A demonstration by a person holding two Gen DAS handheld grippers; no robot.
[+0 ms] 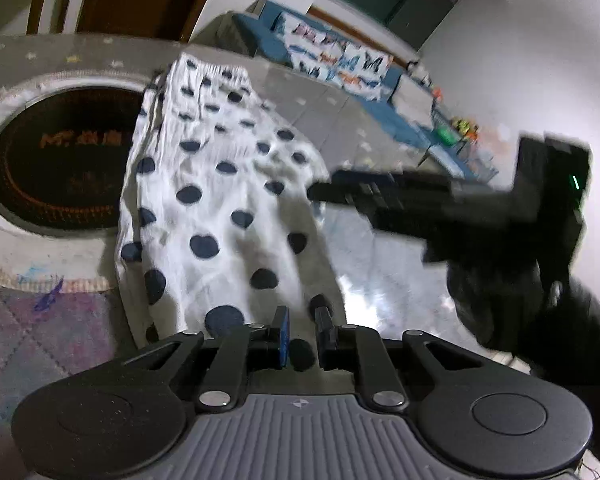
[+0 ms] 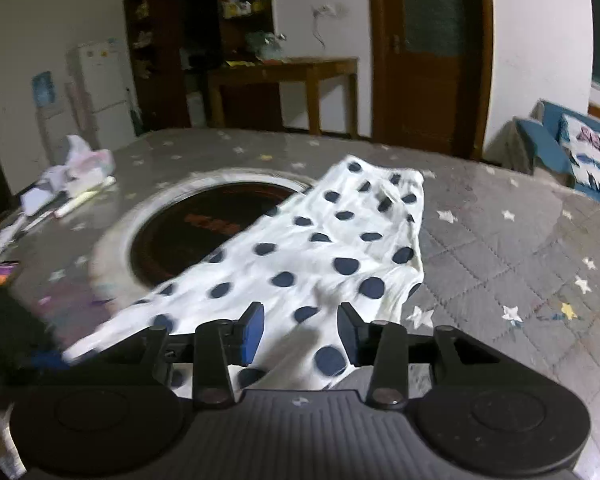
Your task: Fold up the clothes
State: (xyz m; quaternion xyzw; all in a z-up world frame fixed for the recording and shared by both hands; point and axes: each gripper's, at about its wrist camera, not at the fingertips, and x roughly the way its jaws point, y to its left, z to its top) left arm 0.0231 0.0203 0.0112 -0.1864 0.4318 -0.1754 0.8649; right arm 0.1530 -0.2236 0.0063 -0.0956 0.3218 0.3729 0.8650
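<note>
With the right gripper (image 2: 300, 330) standing wide over the polka-dot garment (image 2: 320, 248) and the left gripper (image 1: 302, 334) narrow, seemingly empty, the loose near edge could slide unfolded.

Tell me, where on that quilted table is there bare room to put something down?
Free: the grey star-print cover right of the polka-dot garment, toward the blue sofa. Also the strip behind the garment, toward the door. Crowded: the far left corner, with tissues and papers; the dark round inset lies beside the garment.

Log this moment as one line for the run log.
task: fold clothes | item: dotted cloth flat on quilted table | left tongs: narrow gap, over hem | right tongs: open, cloth between, not gripped
</note>
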